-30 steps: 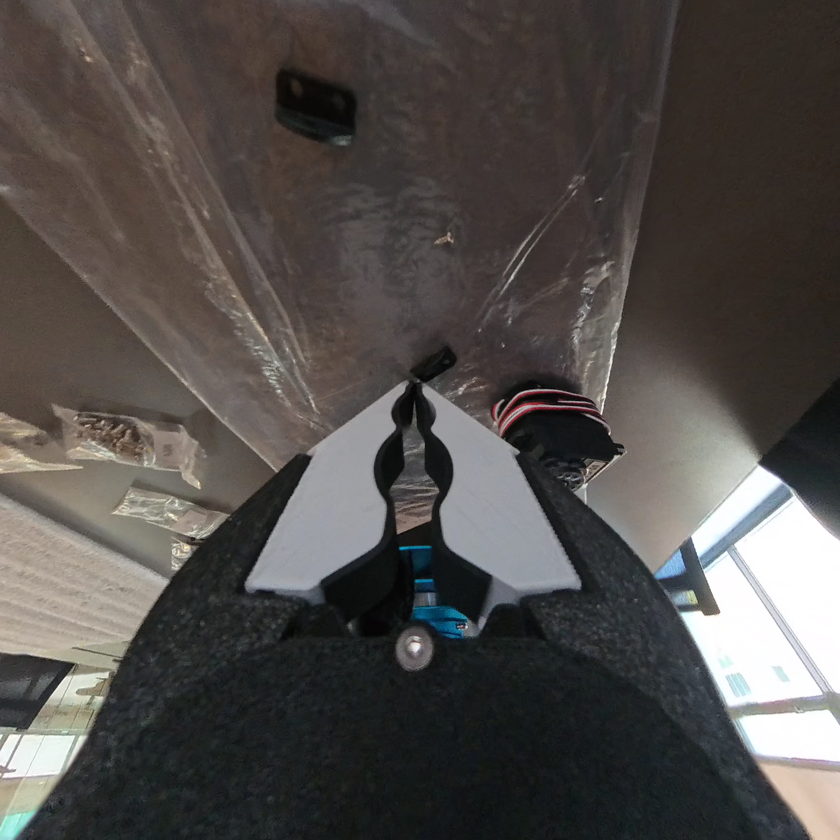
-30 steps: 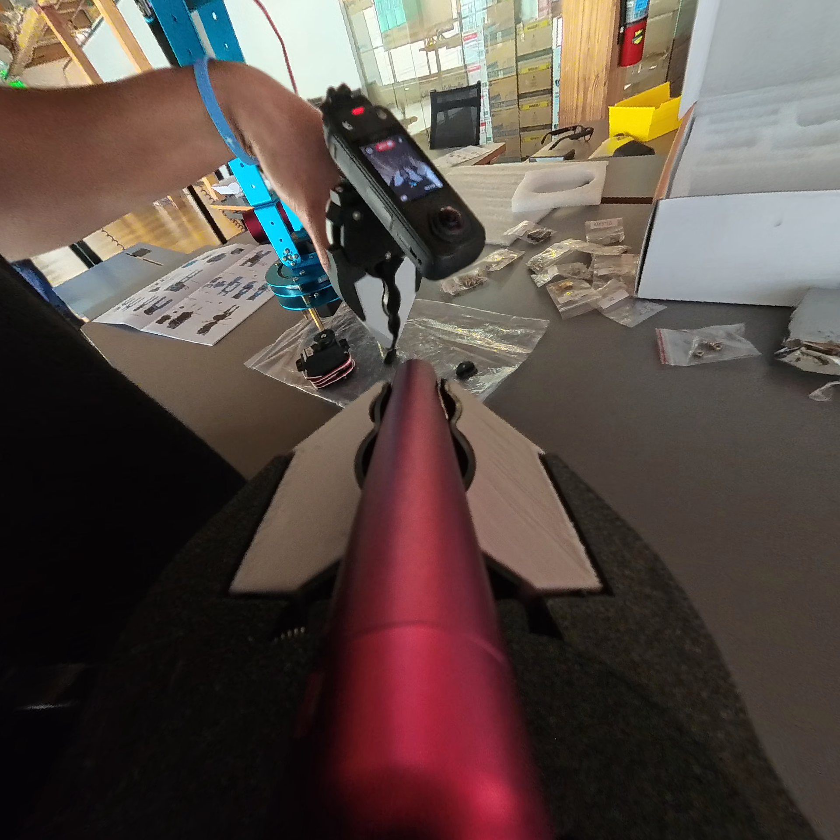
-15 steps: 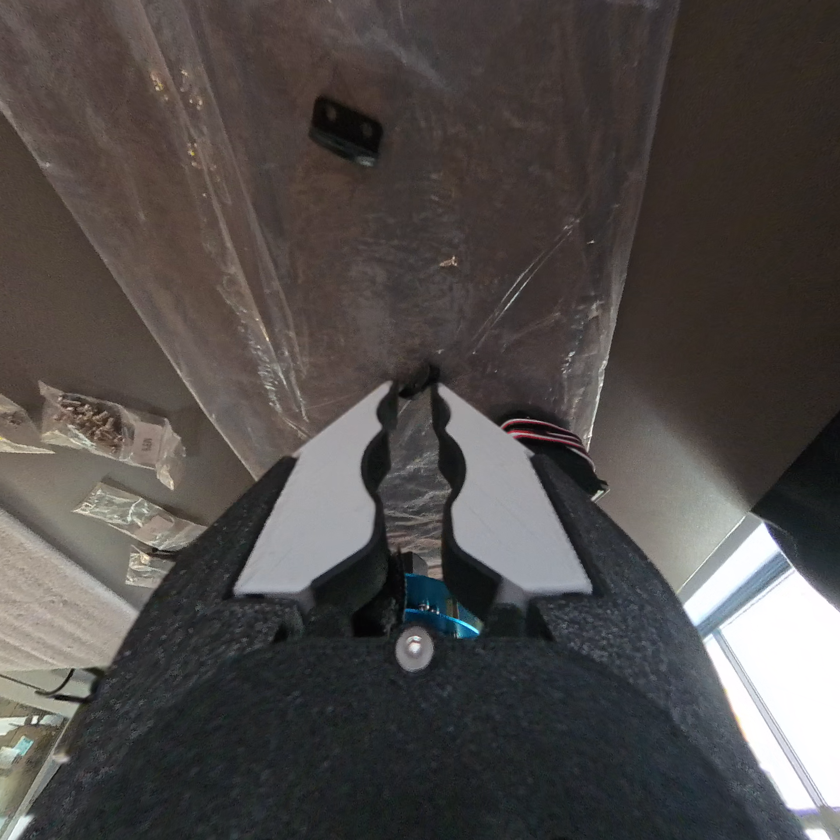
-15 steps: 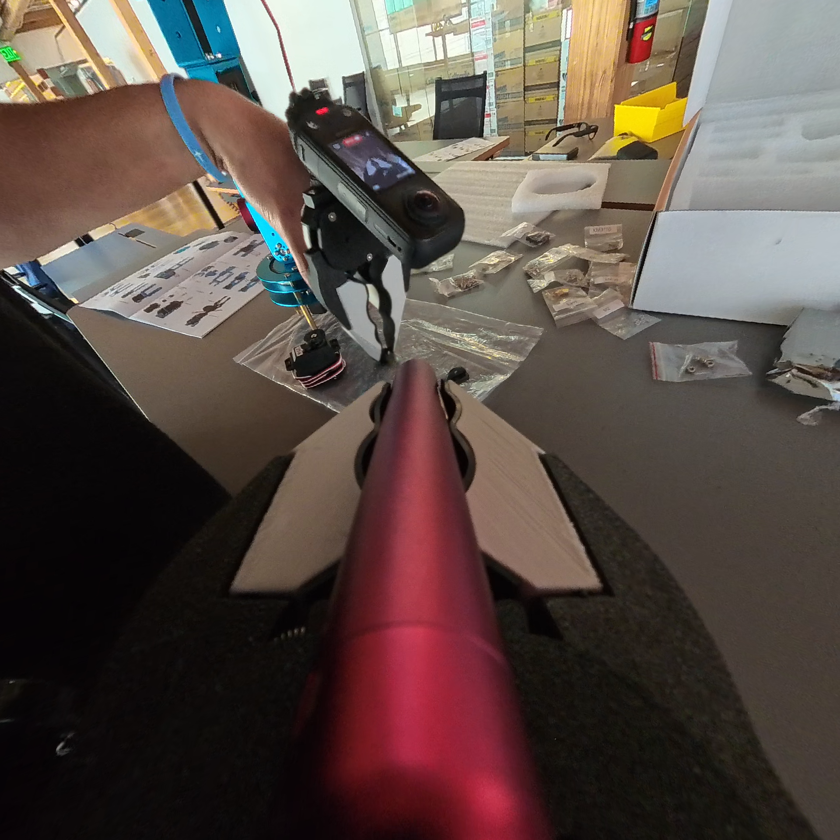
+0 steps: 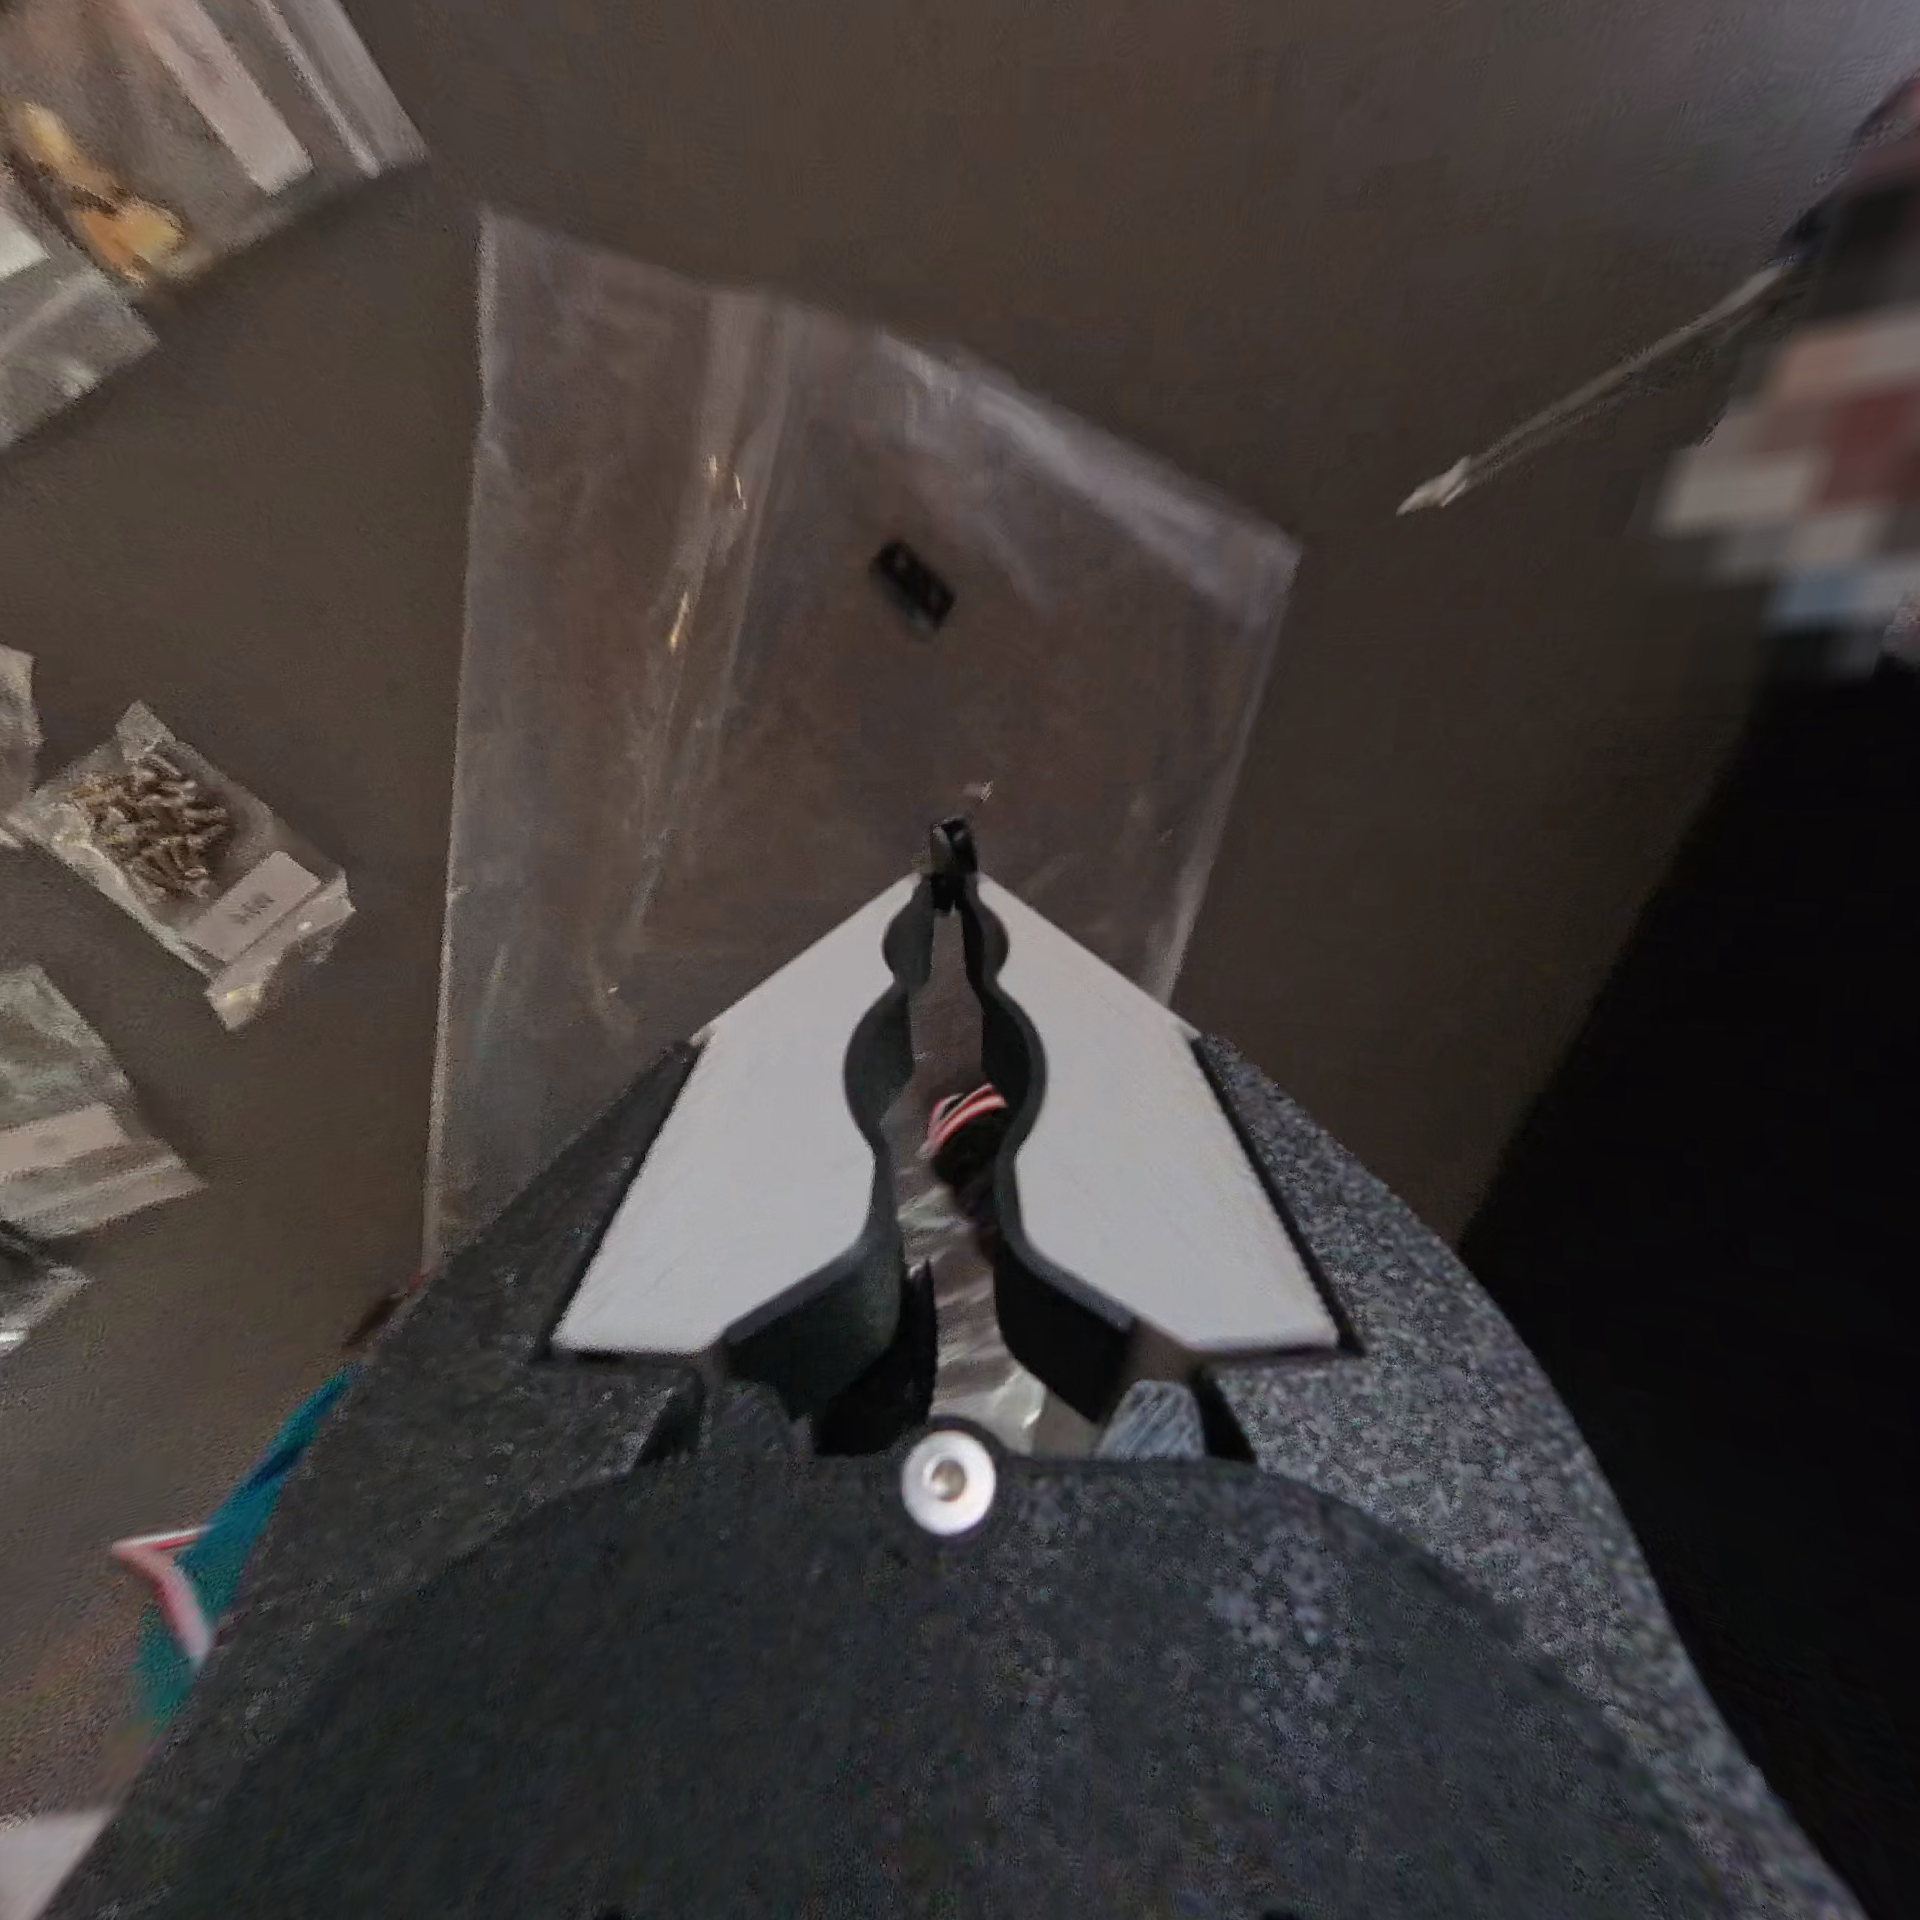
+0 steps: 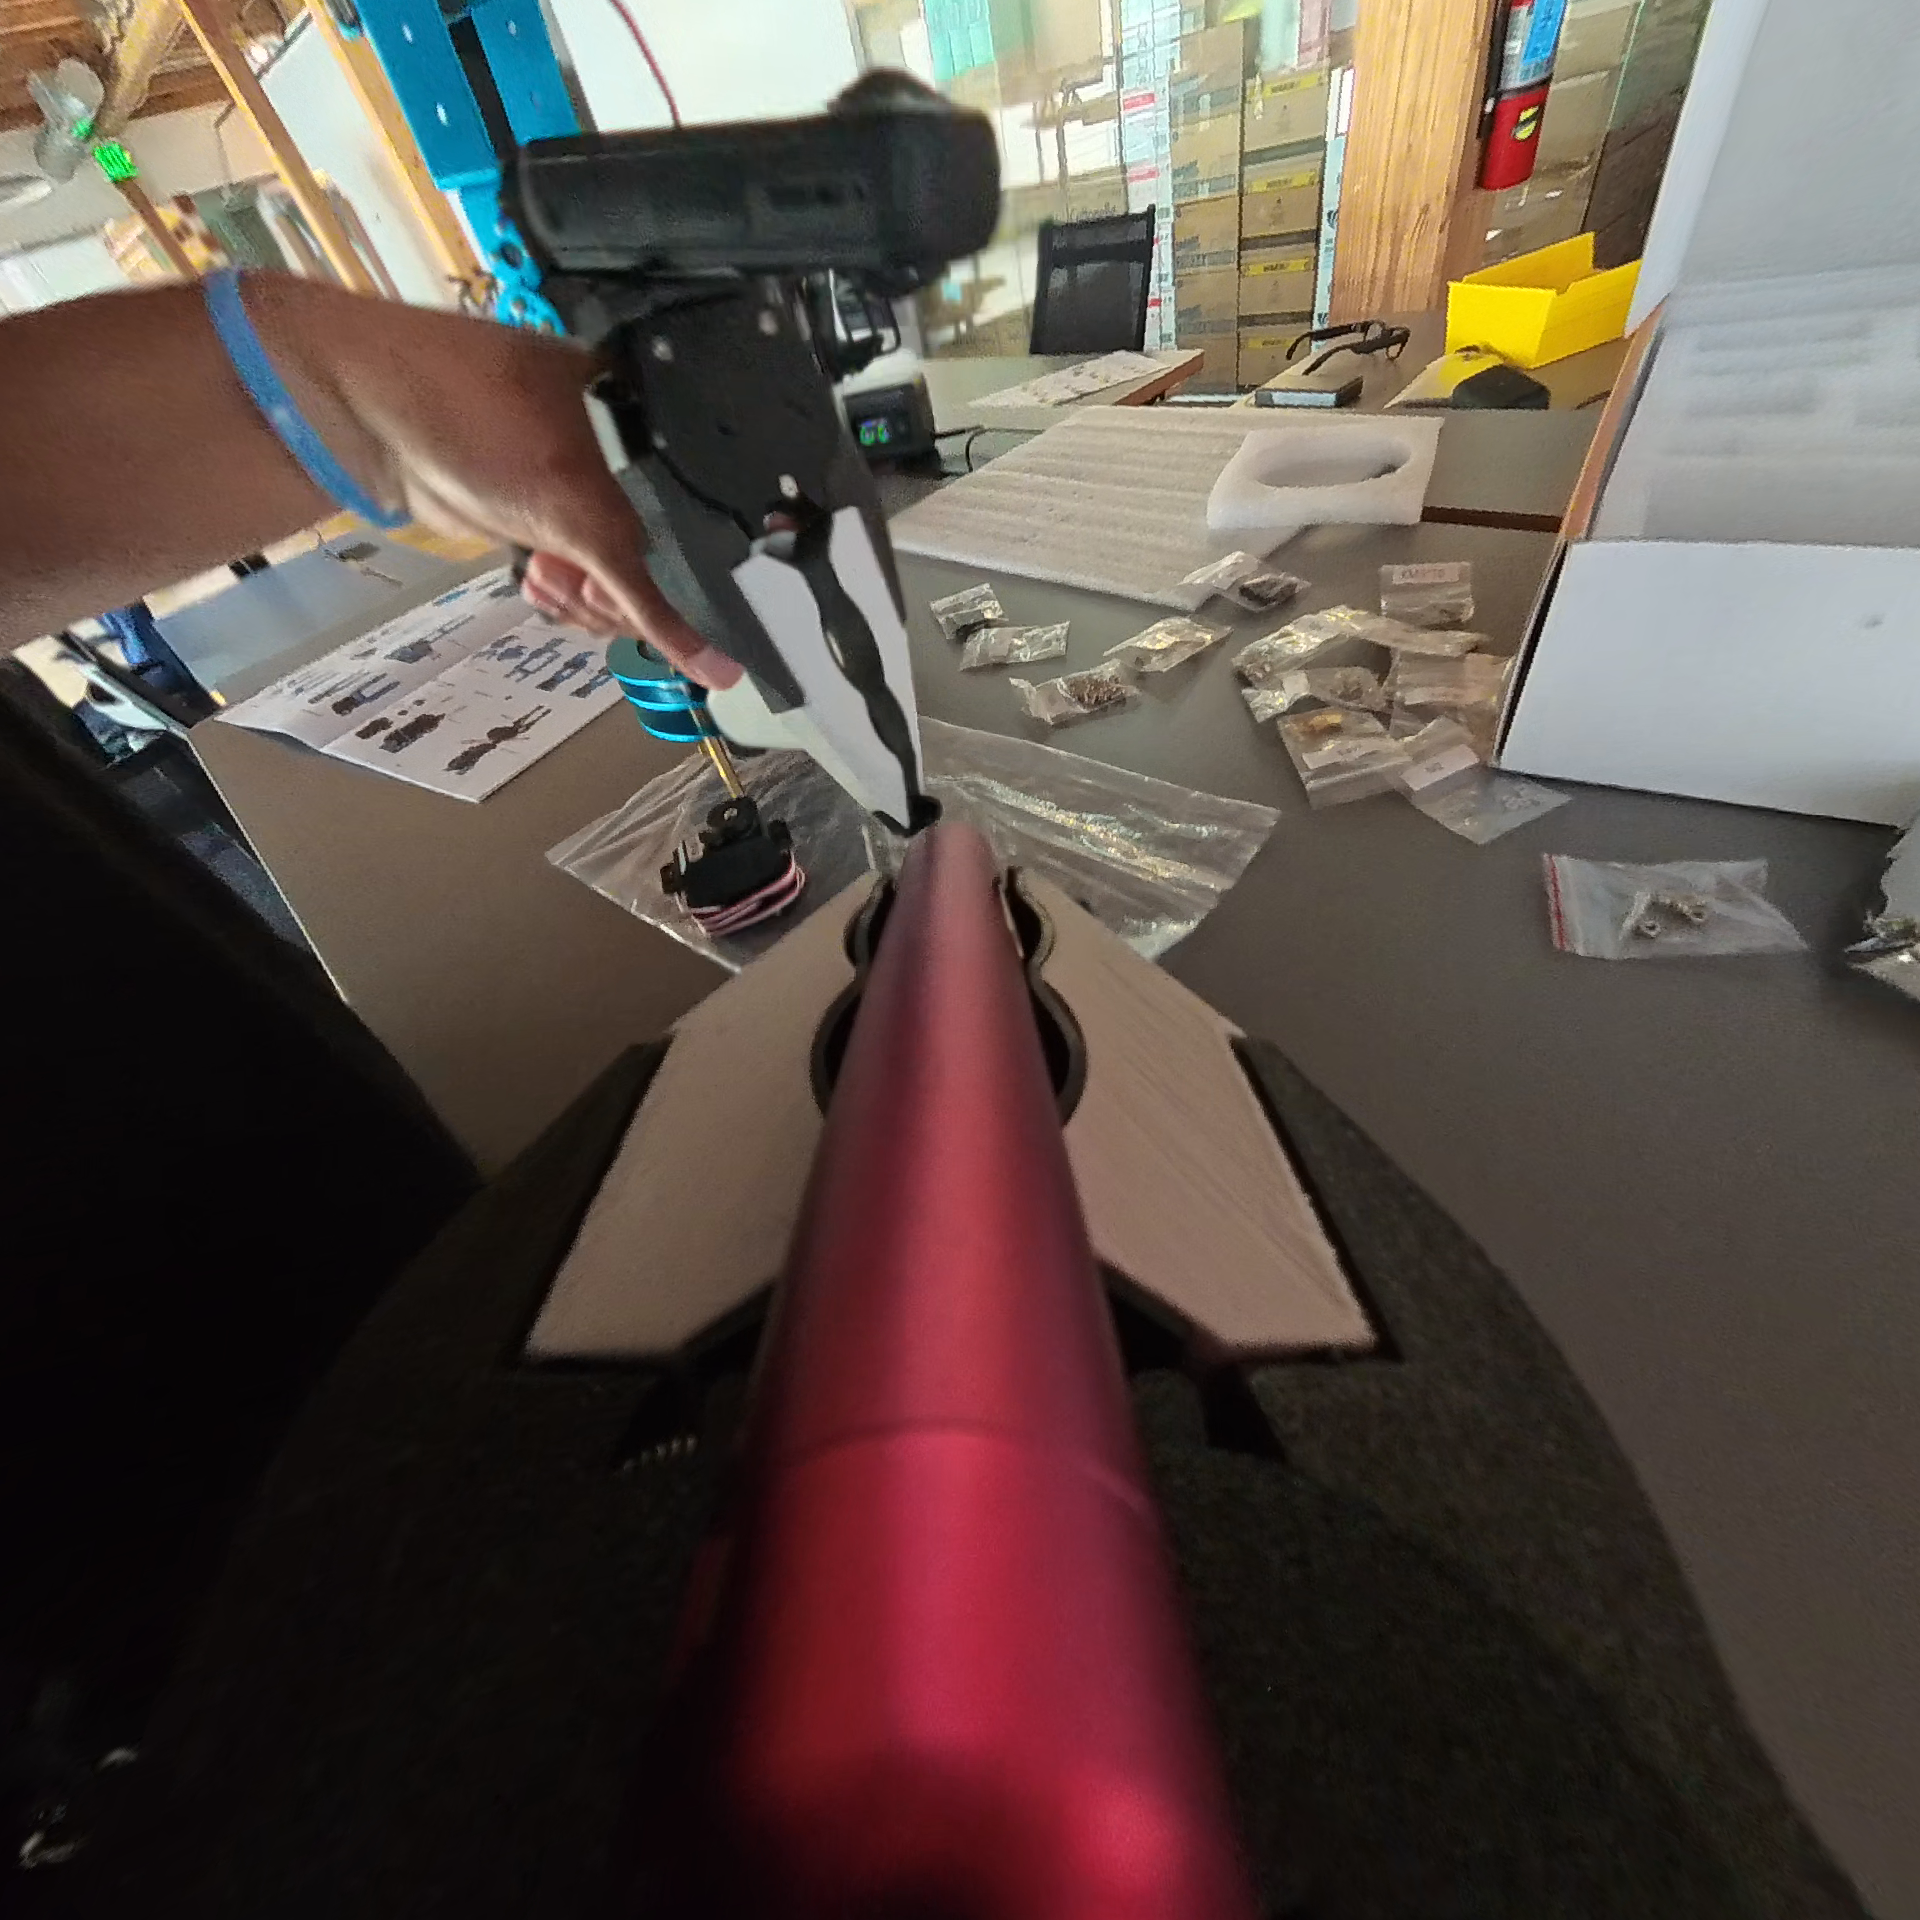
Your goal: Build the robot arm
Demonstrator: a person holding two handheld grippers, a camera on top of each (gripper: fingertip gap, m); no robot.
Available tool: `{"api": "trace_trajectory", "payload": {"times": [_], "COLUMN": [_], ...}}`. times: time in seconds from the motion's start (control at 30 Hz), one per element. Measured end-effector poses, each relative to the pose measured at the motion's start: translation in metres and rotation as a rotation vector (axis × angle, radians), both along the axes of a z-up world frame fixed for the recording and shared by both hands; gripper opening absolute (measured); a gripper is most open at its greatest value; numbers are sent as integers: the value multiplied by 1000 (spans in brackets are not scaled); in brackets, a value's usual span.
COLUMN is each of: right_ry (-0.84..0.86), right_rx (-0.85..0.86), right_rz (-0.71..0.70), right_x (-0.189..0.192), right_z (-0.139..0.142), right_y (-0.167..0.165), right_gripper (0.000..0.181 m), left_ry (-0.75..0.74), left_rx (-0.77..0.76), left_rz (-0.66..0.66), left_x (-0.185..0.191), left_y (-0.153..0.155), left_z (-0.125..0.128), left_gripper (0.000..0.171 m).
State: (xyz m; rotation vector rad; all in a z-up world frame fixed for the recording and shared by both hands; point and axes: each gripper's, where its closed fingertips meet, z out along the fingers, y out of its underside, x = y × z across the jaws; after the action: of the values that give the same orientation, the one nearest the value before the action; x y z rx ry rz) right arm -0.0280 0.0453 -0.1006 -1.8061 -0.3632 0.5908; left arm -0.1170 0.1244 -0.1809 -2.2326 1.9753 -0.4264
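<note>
My left gripper (image 5: pixel 948 883) is shut on a small black part (image 5: pixel 952 844) pinched at its fingertips, above a clear plastic bag (image 5: pixel 727 644) on the grey table. A second small black piece (image 5: pixel 912 590) lies on the bag. A black servo with red and white wires (image 5: pixel 961 1127) shows through the gap between the jaws. My right gripper (image 6: pixel 951 883) is shut on a red screwdriver handle (image 6: pixel 935 1351) that points at the left gripper (image 6: pixel 906 805), which a hand holds. The screwdriver's metal tip (image 5: pixel 1496 462) shows at the upper right of the left wrist view.
The servo (image 6: pixel 732 868) sits on the bag (image 6: pixel 1101 831) below a blue cylinder (image 6: pixel 652 694). Several small hardware bags (image 6: pixel 1351 686) lie near a white box (image 6: pixel 1714 665). A printed sheet (image 6: pixel 436 696) lies at the left, white foam (image 6: pixel 1122 488) behind. More hardware bags (image 5: pixel 166 831). Between my left fingertips and the blue cylinder (image 6: pixel 652 694) there is roughly 15 centimeters.
My left gripper opened around the small black part, then shut on it and rose away from the bag, tilting. The right gripper kept its hold on the screwdriver and barely moved.
</note>
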Motion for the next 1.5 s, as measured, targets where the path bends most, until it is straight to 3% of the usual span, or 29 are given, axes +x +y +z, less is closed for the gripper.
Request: {"api": "trace_trajectory", "payload": {"times": [0.27,0.47,0.63,0.7,0.77,0.83,0.93,1.03,1.1,1.3,1.5], "right_ry": [72,54,22,9,2,-11,-43,-77,-77,-116,-155], "right_rx": [91,128,63,27,-6,-33,-63,-78,-85,-115,-137], "right_rz": [26,62,73,81,101,127,172,222,250,329,345], "right_x": [-8,-15,-16,-17,-20,-24,-29,-35,-38,-49,-72], "right_z": [39,71,58,47,38,32,26,27,30,29,36], "right_y": [6,-2,0,2,3,4,5,7,11,26,44], "right_gripper": [22,22,22,22,22,22,22,22,22,23,23], "left_ry": [-661,-969,-914,-817,-715,-713,-794,-1034,-1078,-964,-754], "left_rx": [-272,-286,-347,-245,-48,46,-120,-303,-371,-452,-383], "left_rz": [331,460,727,851,912,938,1090,1244,1303,1480,1425], "left_x": [39,35,11,-4,-25,-42,-56,-70,-82,-125,-137], "left_y": [-38,-44,-45,-43,-40,-36,-33,-28,-28,-35,-35], "left_z": [82,114,82,53,29,23,14,37,38,-6,-30], "left_gripper": [4,4,4,4,4,4,4,4,4,4,7]}}
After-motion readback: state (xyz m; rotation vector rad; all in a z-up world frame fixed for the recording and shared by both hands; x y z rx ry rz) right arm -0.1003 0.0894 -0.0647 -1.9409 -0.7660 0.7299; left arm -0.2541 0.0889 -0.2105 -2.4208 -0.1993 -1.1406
